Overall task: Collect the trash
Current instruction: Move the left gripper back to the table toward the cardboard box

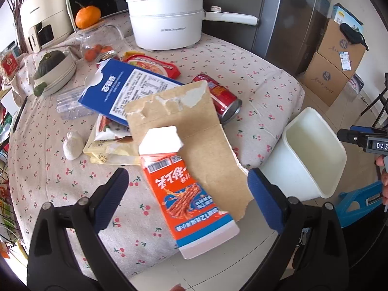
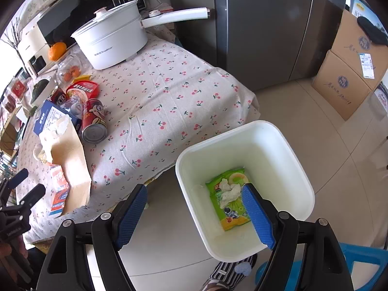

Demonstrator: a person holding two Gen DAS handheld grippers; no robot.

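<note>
The left tongs [image 1: 188,194] gape wide around the orange snack box [image 1: 191,206] at lower centre, lying on the table [image 1: 254,72] atop a brown card [image 1: 194,131]. Best close across its narrow width (not the card beneath). The right tongs [image 2: 195,208], equally wide and empty, hover over the white bin [image 2: 286,145], lower right, holding one green wrapper [image 2: 229,201]. Two red cans [image 2: 93,121], one blue box [image 1: 121,89] remain.

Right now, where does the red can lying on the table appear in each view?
Left wrist view: red can, upper centre, behind the brown cardboard.
Right wrist view: red can, left of centre, beside that cardboard.
Shared landmark: the white pot, behind it.
</note>
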